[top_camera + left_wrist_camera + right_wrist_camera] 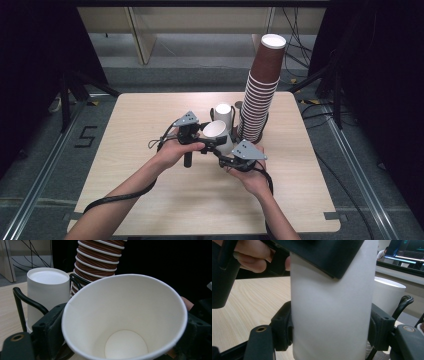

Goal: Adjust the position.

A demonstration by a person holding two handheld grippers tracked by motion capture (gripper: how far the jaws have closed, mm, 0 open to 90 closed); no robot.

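Near the far right corner of the wooden table (150,200), a tall stack of brown paper cups (261,95) is standing upside down and leaning slightly to the right, its white-rimmed bands showing close behind in the left gripper view. Just to the left of the stack's foot, an upside-down white cup (223,116) is sitting inside a black wire holder (21,300), well back from the table's near edge.

Around the middle of the table, slightly toward the far edge, both hands are meeting over a single white paper cup (216,132). This cup is being held above the surface, tilted so that its open mouth is facing up and toward the near-left; its empty white inside is looming large in the left gripper view.

From the left, the left gripper (199,140) is closing its two black jaws against the cup's wall near the rim, one jaw on either side, with the left hand (172,150) wrapping the handle. From the right, the right gripper (225,150) is clamping the same cup lower down; in the right gripper view its jaws are pressing the white wall from both sides. Behind it, the right hand (252,177) is gripping the handle, and a black cable (120,197) is trailing off toward the near edge.
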